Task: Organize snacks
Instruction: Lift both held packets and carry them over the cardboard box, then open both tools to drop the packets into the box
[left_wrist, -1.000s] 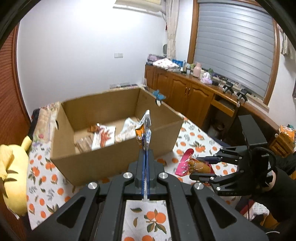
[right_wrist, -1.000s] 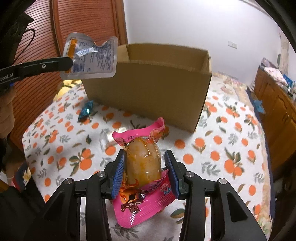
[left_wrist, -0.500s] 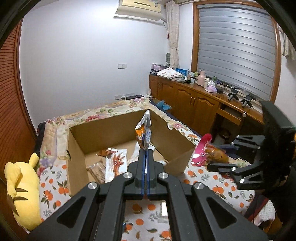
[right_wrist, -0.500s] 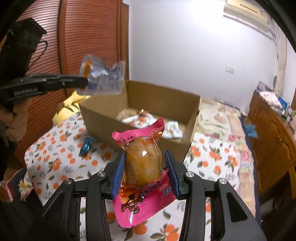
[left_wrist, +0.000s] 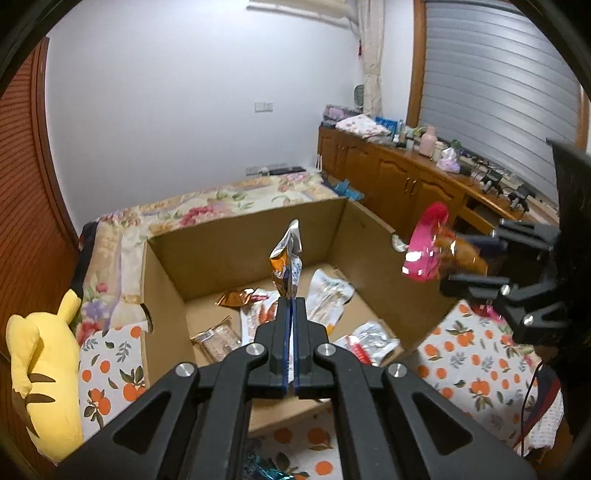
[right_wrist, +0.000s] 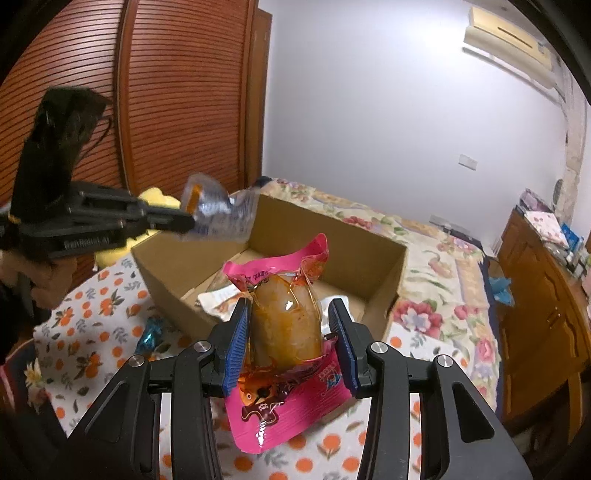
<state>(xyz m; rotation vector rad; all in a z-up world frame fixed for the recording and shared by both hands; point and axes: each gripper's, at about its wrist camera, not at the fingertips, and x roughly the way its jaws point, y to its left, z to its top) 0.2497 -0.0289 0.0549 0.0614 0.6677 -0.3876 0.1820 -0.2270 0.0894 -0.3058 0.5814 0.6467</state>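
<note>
Up front in the left wrist view, the left gripper (left_wrist: 291, 317) has its jaws pressed fully together on the bottom edge of a thin orange and white sachet (left_wrist: 286, 258), which stands upright from the blue pads. It points downward over the near wall of the open cardboard box (left_wrist: 162, 280), so the sachet hangs above the box's inside. From the right wrist view the same gripper (right_wrist: 186, 221) reaches in from the left, level with the box's top edge, with a hand (right_wrist: 44, 280) behind it, and the sachet (right_wrist: 221, 214) shows blurred against the far wall.

The right gripper (right_wrist: 291, 332) stands partly open, its two blue pads (right_wrist: 236, 343) clamped on either side of a pink packet with a clear window showing an orange-brown snack (right_wrist: 284, 321). The packet sits upright, its crimped pink top above the fingers and its printed lower end hanging beneath them. This gripper tilts down toward the box from its near right corner; in the left wrist view it (left_wrist: 465, 266) comes in from the right, holding the pink packet (left_wrist: 432, 251) over the box's right wall.

Inside the box several wrapped snacks (left_wrist: 325, 295) lie flat on the bottom. The box rests on an orange-print cloth (left_wrist: 476, 369). A small blue-wrapped sweet (right_wrist: 149, 334) lies on the cloth just outside the box, and a yellow plush toy (left_wrist: 40, 369) sits by the box's left side.
</note>
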